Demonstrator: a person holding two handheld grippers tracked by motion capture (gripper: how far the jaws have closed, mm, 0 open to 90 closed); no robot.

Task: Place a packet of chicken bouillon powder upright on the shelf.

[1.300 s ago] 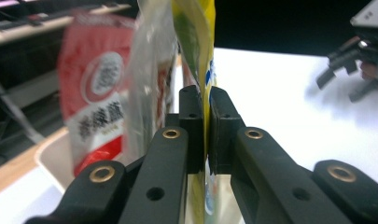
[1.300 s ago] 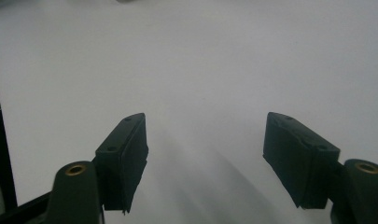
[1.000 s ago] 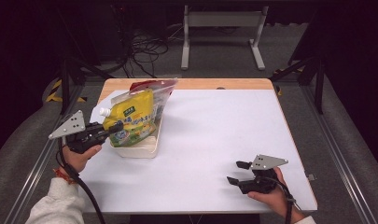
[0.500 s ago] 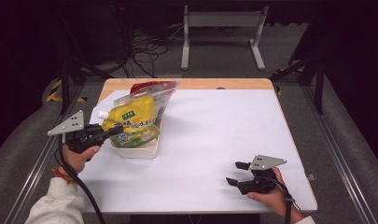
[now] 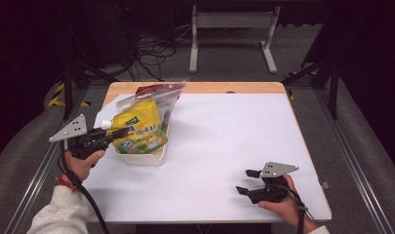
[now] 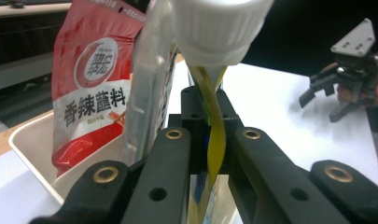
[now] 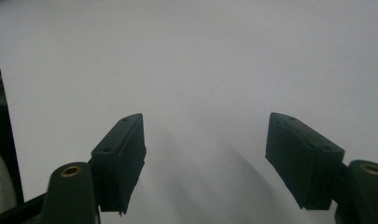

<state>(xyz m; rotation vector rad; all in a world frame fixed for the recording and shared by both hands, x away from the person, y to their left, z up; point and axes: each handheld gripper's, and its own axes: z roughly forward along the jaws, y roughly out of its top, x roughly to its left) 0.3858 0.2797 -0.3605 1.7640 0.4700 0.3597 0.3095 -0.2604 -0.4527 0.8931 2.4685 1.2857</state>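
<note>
**Yellow spout pouch pinched over the bin, left side**

Table [image 5: 224, 146]: white top, wooden strip along the far edge, most of the surface bare. All the work sits at its left.

Bin [image 5: 141, 157]: shallow cream-white tub near the left edge. It holds a clear zip bag [image 5: 156, 95] standing against the far wall and a red sachet [image 6: 91, 88] with printed characters, upright behind the bag.

Yellow pouch [image 5: 139, 129]: the largest item in the bin, leaning toward the left gripper, white screw cap [image 5: 104, 125] pointing out over the bin's left rim. Its lower end seems to rest inside the bin; I cannot tell whether it is bearing weight or already lifted.

Left gripper [image 5: 118, 132]: jaws clenched on the flat yellow seam just below the cap; the left gripper view shows the film squeezed thin between the pads [image 6: 242, 140].

Right gripper [image 5: 246, 181]: near the front right edge, well apart from the bin, jaws released and wide, nothing but bare table between the pads [image 7: 123, 154].

Step, as judged: pouch gripped at the neck, mid-transfer at the bin, either lifting out or setting in. The next move needs a steady pull that keeps the neck seam from slipping, and the soft body kept clear of the zip bag so it does not drag it over. The right gripper could support the bottom.
</note>
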